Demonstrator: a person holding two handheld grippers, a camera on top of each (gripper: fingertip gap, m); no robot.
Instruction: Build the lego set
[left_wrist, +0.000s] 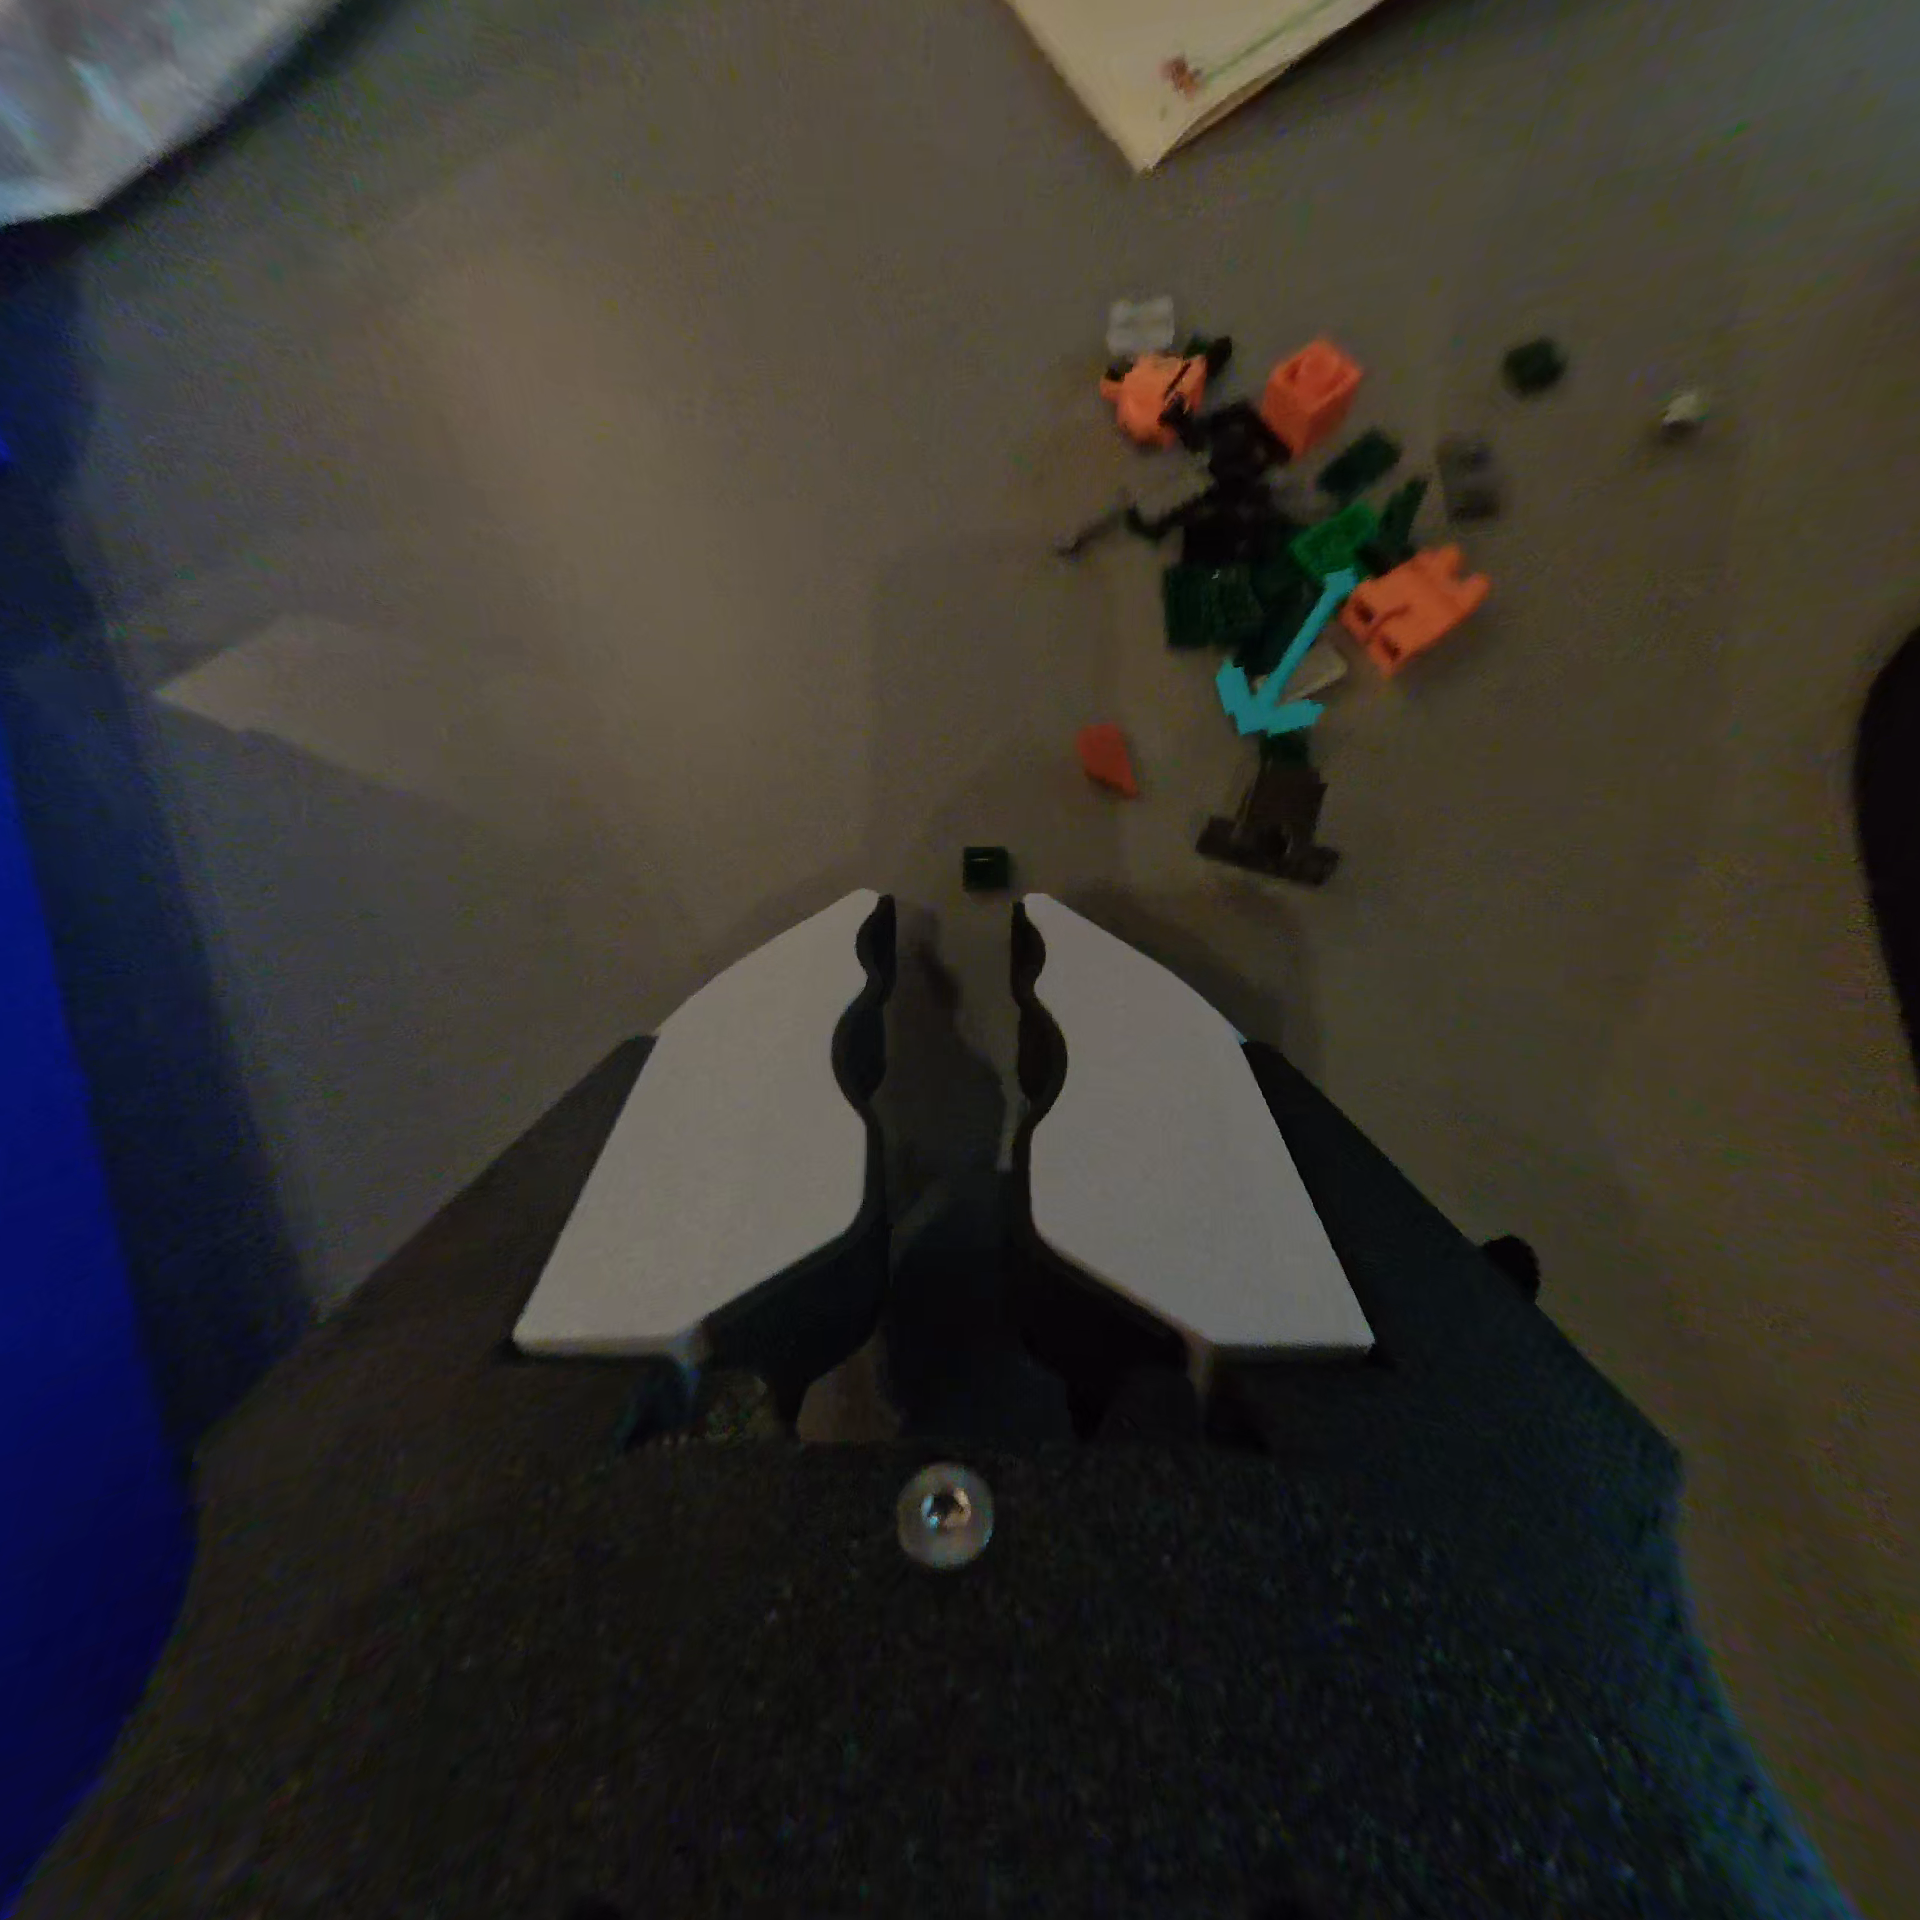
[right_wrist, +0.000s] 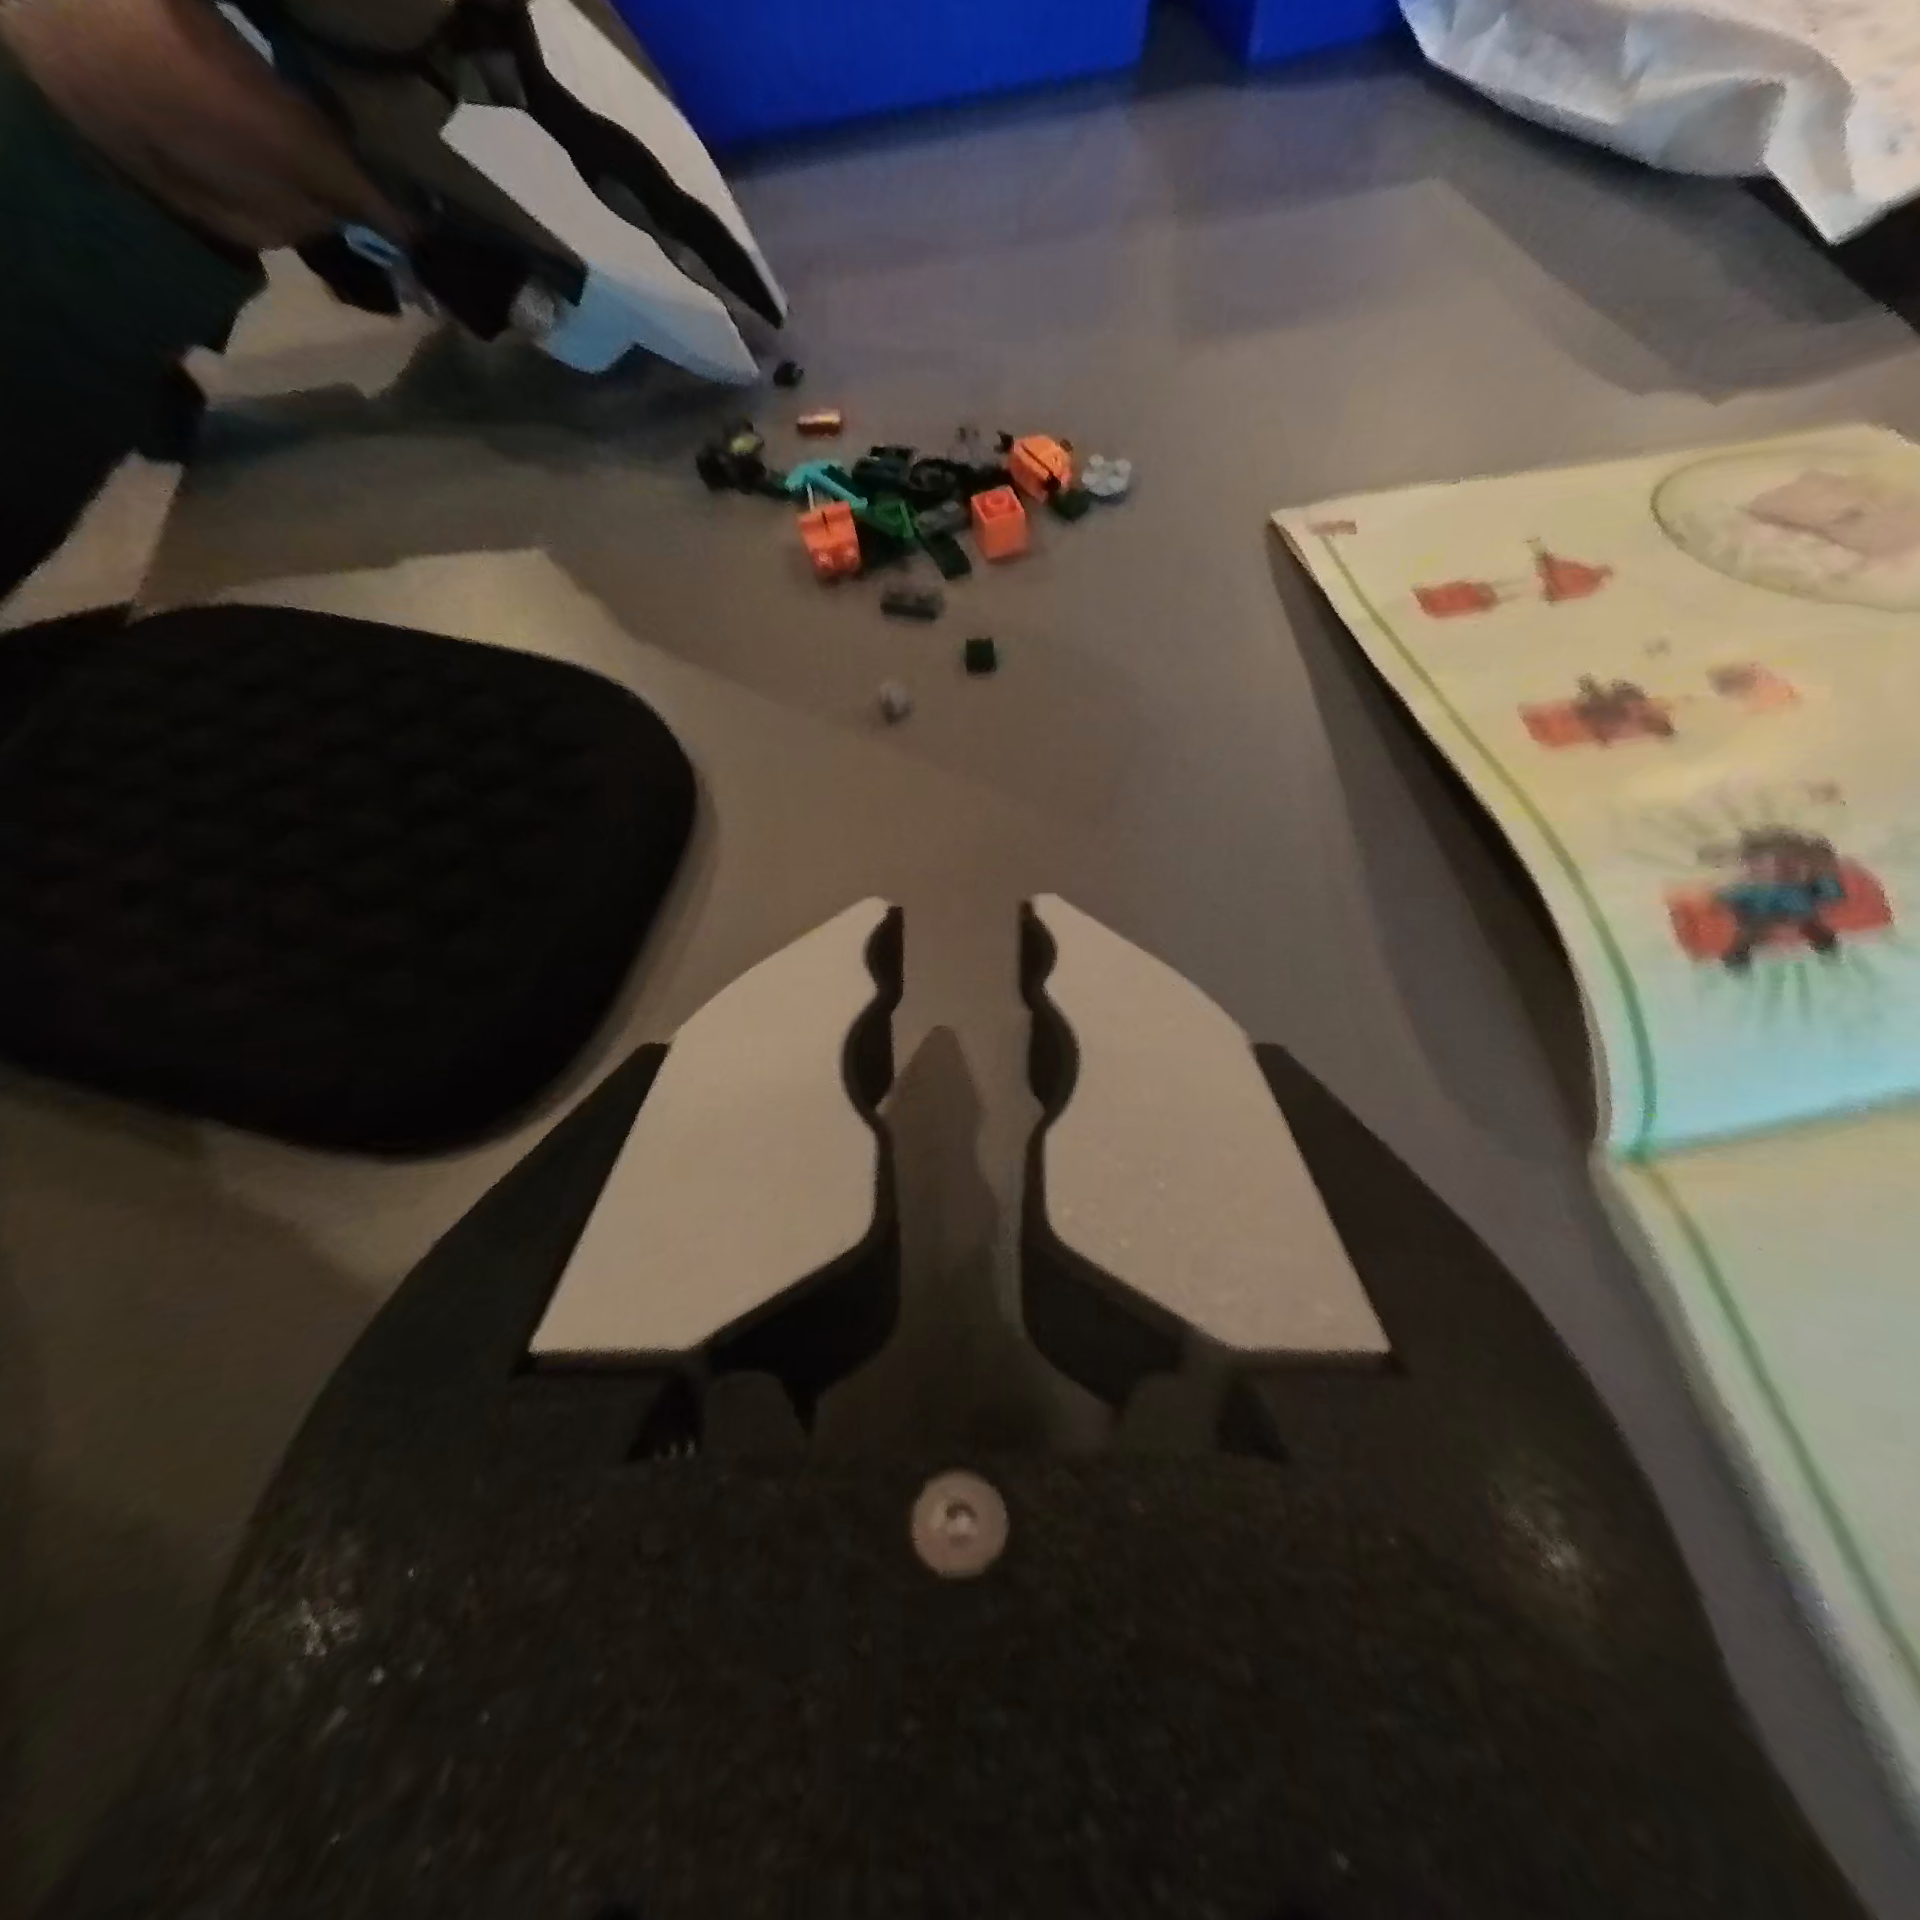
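Observation:
A pile of small Lego pieces (left_wrist: 1278, 540), orange, dark green, black and one turquoise, lies on the grey table. It also shows in the right wrist view (right_wrist: 914, 499). A single small dark piece (left_wrist: 985, 869) sits apart, just ahead of my left gripper (left_wrist: 954, 906), which is open and empty with its tips low over the table. My left gripper also shows in the right wrist view (right_wrist: 774, 348), its tips next to that dark piece (right_wrist: 790, 371). My right gripper (right_wrist: 961, 909) is open and empty, well short of the pile.
An instruction sheet (right_wrist: 1662, 790) lies at the right; its corner shows in the left wrist view (left_wrist: 1174, 73). A black mat (right_wrist: 312, 862) lies at the left. Blue bins (right_wrist: 914, 62) and a white bag (right_wrist: 1662, 94) stand at the back. A person's arm (right_wrist: 177, 135) holds the left gripper. My hands' fingertips stand some 25 cm from each other.

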